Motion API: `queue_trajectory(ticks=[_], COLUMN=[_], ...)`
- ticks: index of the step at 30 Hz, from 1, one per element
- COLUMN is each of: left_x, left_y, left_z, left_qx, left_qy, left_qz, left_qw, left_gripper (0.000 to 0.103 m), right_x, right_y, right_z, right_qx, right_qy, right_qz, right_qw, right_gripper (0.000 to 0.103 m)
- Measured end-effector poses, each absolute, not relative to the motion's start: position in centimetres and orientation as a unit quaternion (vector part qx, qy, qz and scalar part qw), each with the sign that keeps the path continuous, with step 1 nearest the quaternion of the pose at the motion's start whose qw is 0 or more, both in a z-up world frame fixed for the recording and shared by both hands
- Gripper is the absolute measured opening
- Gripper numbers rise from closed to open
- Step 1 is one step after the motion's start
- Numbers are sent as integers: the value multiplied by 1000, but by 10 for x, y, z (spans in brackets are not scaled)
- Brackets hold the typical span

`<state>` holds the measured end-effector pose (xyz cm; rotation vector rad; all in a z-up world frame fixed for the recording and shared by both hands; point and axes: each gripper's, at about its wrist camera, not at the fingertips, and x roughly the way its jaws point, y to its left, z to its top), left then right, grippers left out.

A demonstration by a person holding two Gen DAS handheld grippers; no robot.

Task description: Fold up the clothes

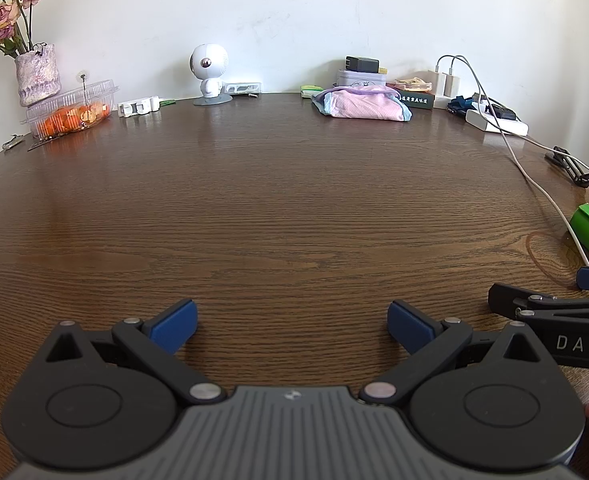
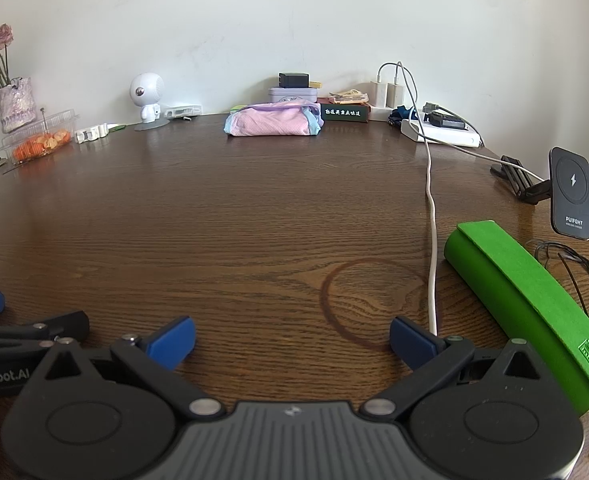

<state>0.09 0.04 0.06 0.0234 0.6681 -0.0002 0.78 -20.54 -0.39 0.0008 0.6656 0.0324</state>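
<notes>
The folded pink garment (image 1: 360,105) lies far ahead of both sets of fingers, at the table's (image 1: 278,208) back edge. The left gripper (image 1: 292,326) and right gripper (image 2: 292,340) rest side by side, spread wide, holding nothing. A green case (image 2: 526,304) sits just right of the right fingers.

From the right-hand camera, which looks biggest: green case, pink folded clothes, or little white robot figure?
1. Green case, though it lies nearest the camera, which inflates it.
2. Pink folded clothes, far back on the table.
3. White robot figure, also far back.
</notes>
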Motion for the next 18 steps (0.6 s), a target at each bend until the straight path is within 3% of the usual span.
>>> queue_trajectory(ticks=[18], left_x=[1], left_y=[1], left_z=[1], left_qx=[11], left_qy=[328], left_qz=[-1], left_qw=[945], left_gripper=[102], right_x=[9], right_y=[-206], right_z=[-4], right_qx=[1], right_qy=[327], right_qz=[17], right_qw=[945], right_gripper=[103])
